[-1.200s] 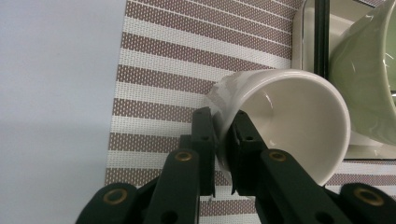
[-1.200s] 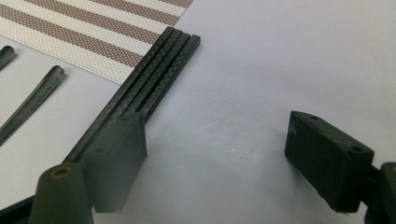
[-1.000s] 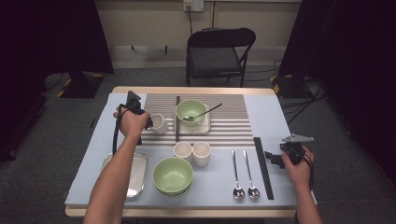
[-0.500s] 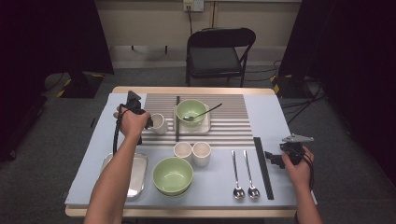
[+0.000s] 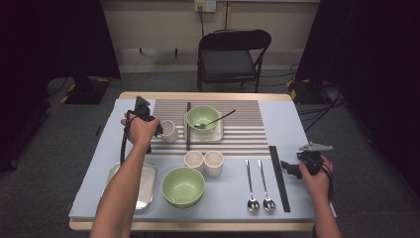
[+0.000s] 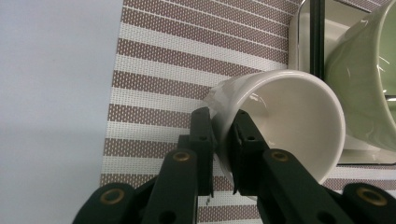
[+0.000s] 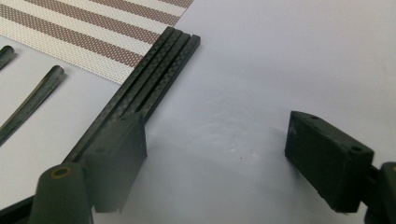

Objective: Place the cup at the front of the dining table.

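The white cup [image 6: 280, 121] lies tipped on the striped mat [image 6: 187, 60], at nine o'clock from the green bowl [image 5: 202, 118]. The left gripper [image 6: 223, 140] pinches its rim. The right gripper [image 7: 215, 154], jaws spread, hovers beside black chopsticks [image 7: 154, 70].

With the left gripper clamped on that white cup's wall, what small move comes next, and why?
Probably tip the white cup upright on the striped mat. The left gripper pinches its rim wall, one jaw inside and one outside, and the cup leans with its mouth toward the camera, close beside the green bowl.
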Demonstrator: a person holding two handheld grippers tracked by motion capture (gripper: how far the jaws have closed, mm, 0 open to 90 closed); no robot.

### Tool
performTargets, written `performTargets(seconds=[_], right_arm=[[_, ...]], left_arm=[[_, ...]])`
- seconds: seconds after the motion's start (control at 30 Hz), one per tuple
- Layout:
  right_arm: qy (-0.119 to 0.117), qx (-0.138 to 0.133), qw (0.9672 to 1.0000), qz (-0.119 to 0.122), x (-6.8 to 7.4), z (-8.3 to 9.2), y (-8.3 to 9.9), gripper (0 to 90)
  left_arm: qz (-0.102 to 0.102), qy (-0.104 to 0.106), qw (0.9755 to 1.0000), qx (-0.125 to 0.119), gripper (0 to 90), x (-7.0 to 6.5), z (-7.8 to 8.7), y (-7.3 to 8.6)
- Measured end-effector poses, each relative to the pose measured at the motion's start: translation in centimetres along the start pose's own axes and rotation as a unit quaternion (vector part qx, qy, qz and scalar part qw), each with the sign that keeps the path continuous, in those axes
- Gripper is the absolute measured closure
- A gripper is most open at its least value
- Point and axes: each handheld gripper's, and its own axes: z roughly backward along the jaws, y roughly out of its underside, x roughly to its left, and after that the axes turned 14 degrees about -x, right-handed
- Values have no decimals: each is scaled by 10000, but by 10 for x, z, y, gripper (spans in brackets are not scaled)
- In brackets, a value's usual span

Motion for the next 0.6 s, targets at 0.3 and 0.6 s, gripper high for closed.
performTargets(seconds=[0.3,0.6], right_arm=[[-2,4,10000,-8,0,0,0,197],[0,0,10000,-1,0,0,0,197]], left_arm=[[47,-3,10000,-43,807,-1,0,0],[24,3,10000,-39,801,-1,0,-1]])
